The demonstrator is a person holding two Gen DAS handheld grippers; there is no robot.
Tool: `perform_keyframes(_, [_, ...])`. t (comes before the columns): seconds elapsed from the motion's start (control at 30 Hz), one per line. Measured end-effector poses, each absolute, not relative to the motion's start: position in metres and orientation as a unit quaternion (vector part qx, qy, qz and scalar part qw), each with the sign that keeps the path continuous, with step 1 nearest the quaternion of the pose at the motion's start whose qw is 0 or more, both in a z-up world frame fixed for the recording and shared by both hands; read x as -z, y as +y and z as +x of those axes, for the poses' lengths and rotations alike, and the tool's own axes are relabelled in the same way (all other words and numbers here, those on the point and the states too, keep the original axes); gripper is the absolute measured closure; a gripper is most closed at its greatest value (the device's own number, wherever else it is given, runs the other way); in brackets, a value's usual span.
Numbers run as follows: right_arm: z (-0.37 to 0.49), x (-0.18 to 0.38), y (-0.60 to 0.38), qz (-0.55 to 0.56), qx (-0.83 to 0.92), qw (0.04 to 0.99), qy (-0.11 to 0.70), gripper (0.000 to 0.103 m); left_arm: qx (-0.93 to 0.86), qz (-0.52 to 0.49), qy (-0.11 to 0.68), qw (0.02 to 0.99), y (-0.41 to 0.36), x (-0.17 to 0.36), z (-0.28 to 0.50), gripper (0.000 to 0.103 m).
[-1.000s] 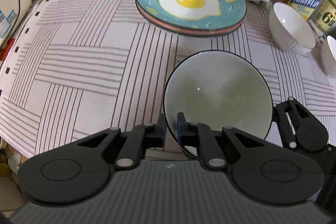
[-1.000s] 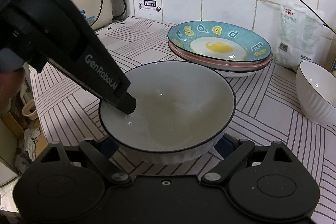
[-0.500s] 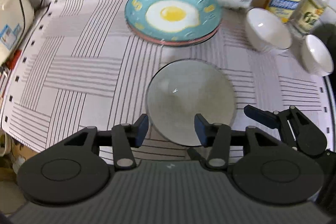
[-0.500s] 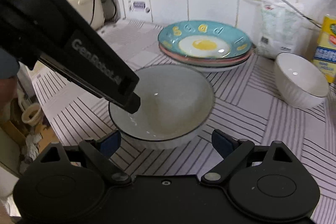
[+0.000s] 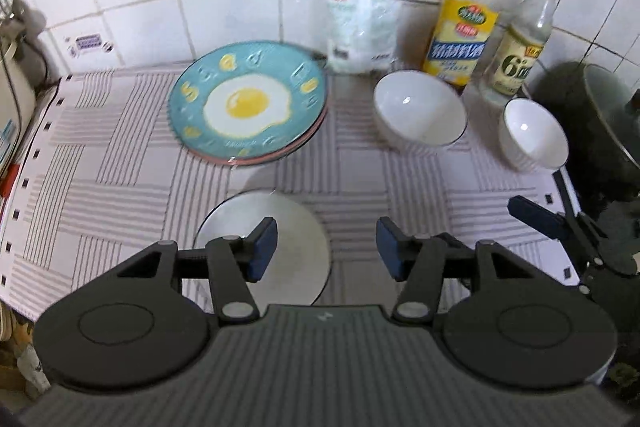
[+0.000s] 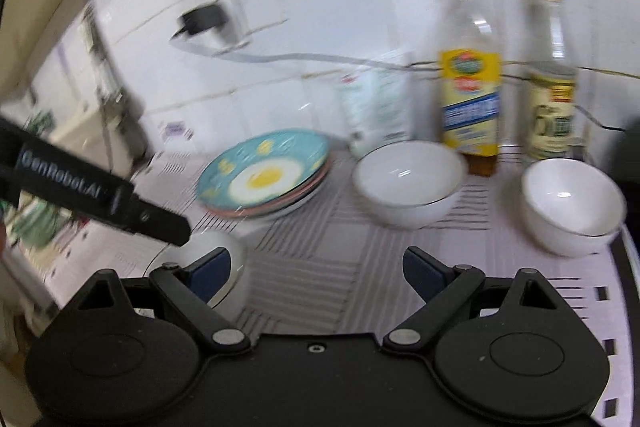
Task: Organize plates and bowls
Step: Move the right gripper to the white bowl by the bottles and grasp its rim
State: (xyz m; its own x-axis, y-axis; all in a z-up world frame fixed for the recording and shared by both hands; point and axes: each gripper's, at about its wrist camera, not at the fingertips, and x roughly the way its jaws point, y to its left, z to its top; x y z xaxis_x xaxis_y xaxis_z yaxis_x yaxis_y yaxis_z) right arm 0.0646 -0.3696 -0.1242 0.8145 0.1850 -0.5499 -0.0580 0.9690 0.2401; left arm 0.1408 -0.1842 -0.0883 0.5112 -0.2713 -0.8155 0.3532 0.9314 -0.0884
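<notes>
The big bowl [image 5: 288, 243] sits upright, mouth up, on the striped cloth [image 5: 120, 163] in front of the plate stack [image 5: 248, 107]; round, it has no long axis. It is glossy white ceramic with a thin dark rim. The left gripper [image 5: 326, 253] hangs above it, jaws opening, pads clear of it. The right gripper [image 6: 316, 273] gapes wide, holding nothing. Only the left view shows a dark pot [image 5: 600, 131]; the right view is blurred, with two smaller bowls [image 6: 408, 183] near two bottles [image 6: 472, 83].

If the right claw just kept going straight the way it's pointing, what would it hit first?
Probably the striped cloth just short of the larger white bowl, or that bowl itself. Depth is hard to judge here. The right claw is open and empty.
</notes>
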Motion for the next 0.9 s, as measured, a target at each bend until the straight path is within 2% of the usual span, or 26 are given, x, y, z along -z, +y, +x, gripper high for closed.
perform_keyframes(0.23, [0.065,0.125,-0.405,0.12,-0.031,0.954,0.274,0.008,0.206,0.036,0.444,0.871,-0.224,0.092,0.163,0.049])
perform_keyframes(0.5, [0.096,0.157,-0.421,0.119,-0.01,0.951,0.285,0.008,0.206,-0.001,0.463,0.862,-0.259,0.125,0.2,0.043])
perform_keyframes(0.9, [0.152,0.199,-0.396,0.033,-0.001,0.946,0.322,0.009,0.214,-0.026,0.487,0.847,-0.282,0.172,0.255,0.043])
